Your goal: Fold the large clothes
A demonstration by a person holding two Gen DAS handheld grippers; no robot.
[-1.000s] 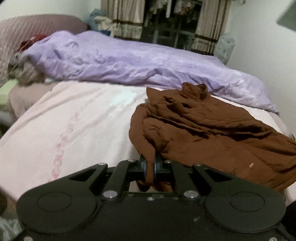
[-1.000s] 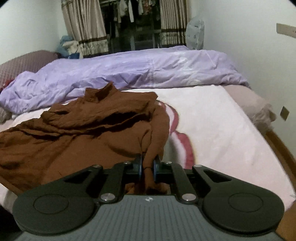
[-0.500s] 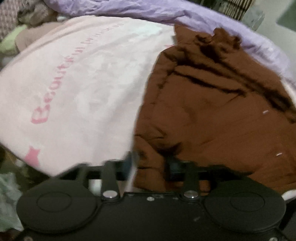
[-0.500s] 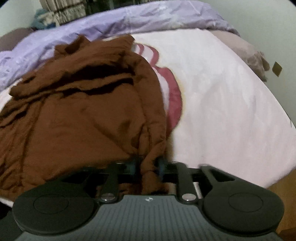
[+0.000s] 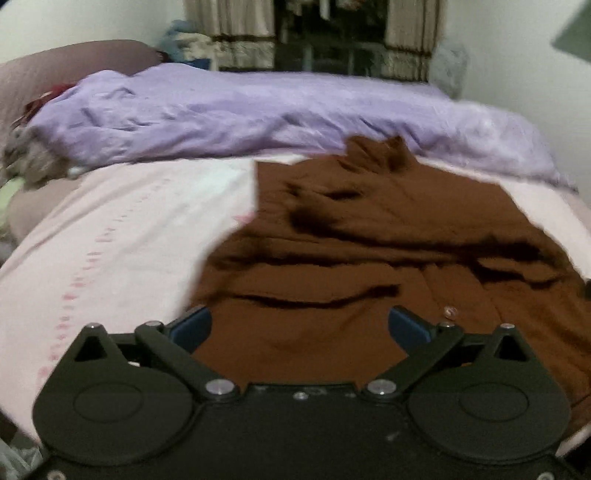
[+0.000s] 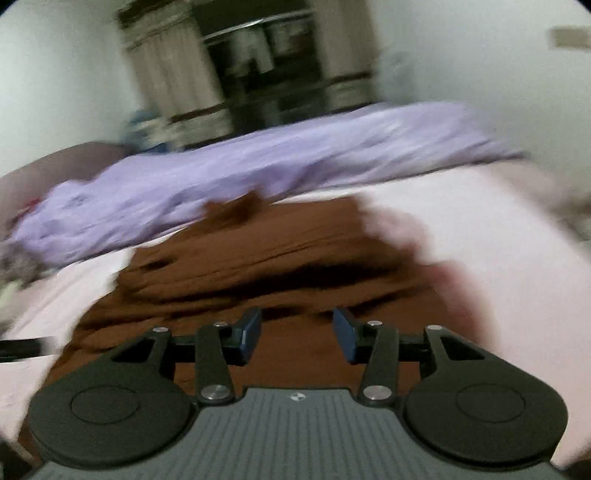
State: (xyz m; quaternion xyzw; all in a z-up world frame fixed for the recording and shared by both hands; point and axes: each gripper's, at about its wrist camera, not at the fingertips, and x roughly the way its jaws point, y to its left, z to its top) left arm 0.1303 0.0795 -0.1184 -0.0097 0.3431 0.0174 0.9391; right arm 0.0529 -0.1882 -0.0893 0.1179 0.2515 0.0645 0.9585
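Left wrist view: we see the left gripper (image 5: 299, 326) low over the near edge of a brown garment (image 5: 369, 251), its jaws having just been opening and now spread wide. Brown cloth lies in the gap under them, but neither blue pad (image 5: 192, 326) presses on it, so we note the garment as released on this side. The garment lies spread and creased on the pink sheet (image 5: 122, 236) of the bed, its collar end pointing away toward a rumpled purple duvet (image 5: 258, 110) that runs across the far side of the bed. A small pale button (image 5: 450, 312) shows on the cloth just beside the right-hand pad. Past the duvet we see striped curtains (image 5: 236, 33) and a dark window. The picture is somewhat blurred.

Right wrist view: heavily blurred. The right gripper (image 6: 297, 334) also sits above the garment (image 6: 258, 254), jaws having just been opening and standing about half apart. We see brown cloth in the gap between the fingers (image 6: 249, 332), with no fold pinched by them; released here too. The garment lies on the pink sheet (image 6: 480, 229), with the purple duvet (image 6: 258, 166) behind its far end. A dark red patch on the sheet shows beside the garment's right edge.
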